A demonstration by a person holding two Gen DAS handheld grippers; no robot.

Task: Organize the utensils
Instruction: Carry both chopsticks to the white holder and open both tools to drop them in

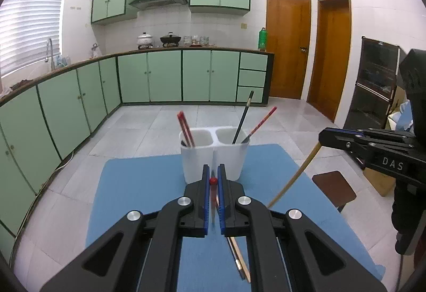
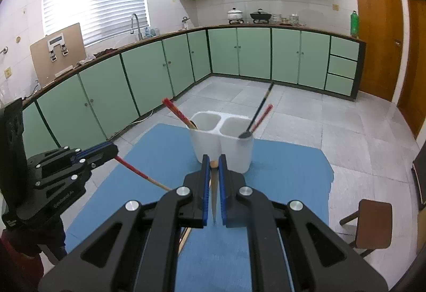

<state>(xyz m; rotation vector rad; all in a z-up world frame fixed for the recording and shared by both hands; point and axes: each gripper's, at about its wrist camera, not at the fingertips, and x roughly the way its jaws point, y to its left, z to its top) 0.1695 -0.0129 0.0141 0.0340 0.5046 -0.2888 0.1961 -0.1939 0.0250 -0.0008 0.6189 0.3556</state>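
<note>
A white two-compartment utensil holder (image 1: pixel 213 156) (image 2: pixel 222 145) stands on a blue mat (image 1: pixel 138 185) (image 2: pixel 279 172). Red chopsticks (image 1: pixel 185 128) lean in its left compartment; a black utensil (image 1: pixel 243 116) and a red chopstick (image 1: pixel 262 121) lean in the right one. My left gripper (image 1: pixel 213 174) is shut on a red-tipped chopstick (image 1: pixel 213 190), just in front of the holder; it also shows in the right wrist view (image 2: pixel 138 172). My right gripper (image 2: pixel 213 164) is shut on a wooden chopstick (image 2: pixel 213 193), seen in the left wrist view (image 1: pixel 293 180).
More utensils lie on the mat under my left gripper (image 1: pixel 239 257). A brown stool (image 1: pixel 334 186) (image 2: pixel 372 222) stands right of the mat. Green kitchen cabinets (image 1: pixel 165 76) line the far walls, with wooden doors (image 1: pixel 287 44) at the right.
</note>
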